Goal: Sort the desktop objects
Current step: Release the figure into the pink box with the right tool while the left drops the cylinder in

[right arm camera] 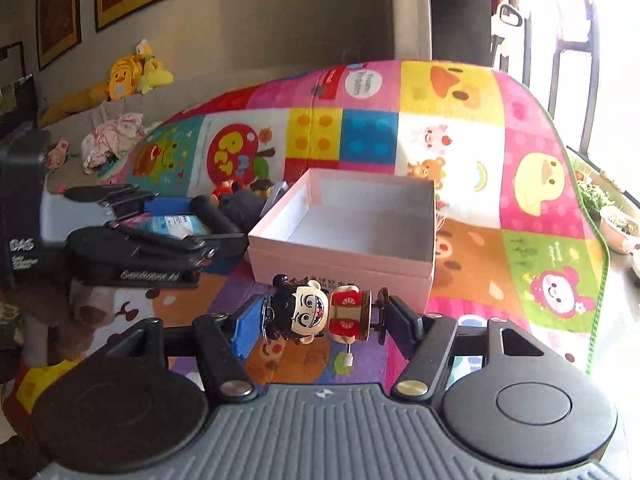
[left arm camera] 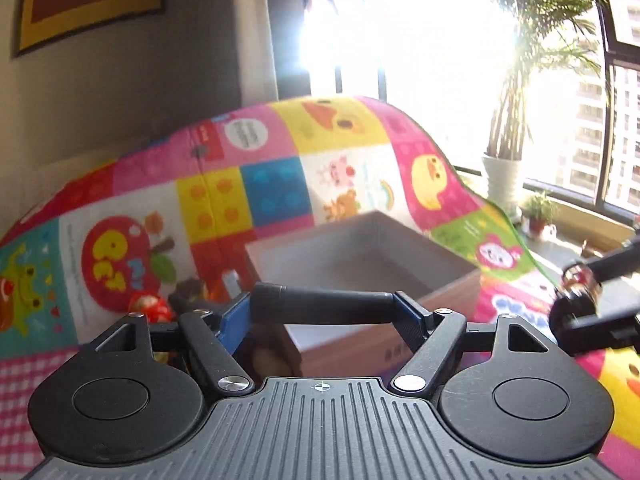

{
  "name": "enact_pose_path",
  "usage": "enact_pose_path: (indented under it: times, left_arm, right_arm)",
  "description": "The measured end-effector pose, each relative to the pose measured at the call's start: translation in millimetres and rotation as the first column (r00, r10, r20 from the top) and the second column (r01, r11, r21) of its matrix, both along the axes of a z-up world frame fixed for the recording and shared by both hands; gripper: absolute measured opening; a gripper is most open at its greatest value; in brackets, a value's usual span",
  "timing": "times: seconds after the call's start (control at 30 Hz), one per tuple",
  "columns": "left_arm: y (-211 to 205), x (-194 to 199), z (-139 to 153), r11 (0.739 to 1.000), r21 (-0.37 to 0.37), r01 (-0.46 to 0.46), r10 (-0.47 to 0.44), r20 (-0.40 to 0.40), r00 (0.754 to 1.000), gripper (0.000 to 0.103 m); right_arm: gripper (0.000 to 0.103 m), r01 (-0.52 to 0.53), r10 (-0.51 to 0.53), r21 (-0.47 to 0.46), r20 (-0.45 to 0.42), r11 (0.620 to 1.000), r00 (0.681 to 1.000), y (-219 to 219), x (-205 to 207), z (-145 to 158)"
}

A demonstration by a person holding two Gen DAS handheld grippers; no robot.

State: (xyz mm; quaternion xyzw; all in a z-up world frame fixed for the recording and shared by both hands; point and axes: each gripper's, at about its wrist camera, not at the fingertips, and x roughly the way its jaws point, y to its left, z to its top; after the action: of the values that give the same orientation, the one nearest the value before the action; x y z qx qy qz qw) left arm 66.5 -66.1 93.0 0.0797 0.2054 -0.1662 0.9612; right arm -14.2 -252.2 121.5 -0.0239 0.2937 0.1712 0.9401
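Observation:
My left gripper (left arm camera: 324, 308) is shut on a black cylinder (left arm camera: 320, 302) that lies crosswise between its blue pads, just in front of the open pink box (left arm camera: 452, 292). The right wrist view shows that gripper (right arm camera: 208, 220) with the cylinder (right arm camera: 214, 214) left of the box (right arm camera: 340, 262), whose white inside holds nothing. My right gripper (right arm camera: 324, 318) is shut on a small figurine (right arm camera: 320, 314) with black hair, a grinning face and a red and gold body, lying sideways near the box's front wall. In the left wrist view it (left arm camera: 576, 296) shows at the right edge.
A colourful play mat (right arm camera: 460, 128) covers the surface. Small toys, one red (right arm camera: 228, 190), lie behind the box's left corner. Yellow plush toys (right arm camera: 128, 76) and a cloth heap (right arm camera: 112, 140) sit far left. Potted plants (left arm camera: 504, 176) stand by the bright window.

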Motion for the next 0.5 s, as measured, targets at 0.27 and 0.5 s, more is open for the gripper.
enact_pose_path:
  times: [0.27, 0.5]
  left_arm:
    - [-27, 58, -31, 1.0, 0.026, -0.014, 0.016, -0.108, 0.994, 0.092]
    - [8, 9, -30, 0.999, -0.02, -0.033, 0.031, -0.07, 0.997, 0.101]
  right_arm:
    - [0.065, 0.014, -0.014, -0.016, -0.001, 1.0, 1.0, -2, 4, -1]
    - [0.065, 0.041, -0.039, -0.043, 0.026, 0.998, 0.999, -1, 35, 1]
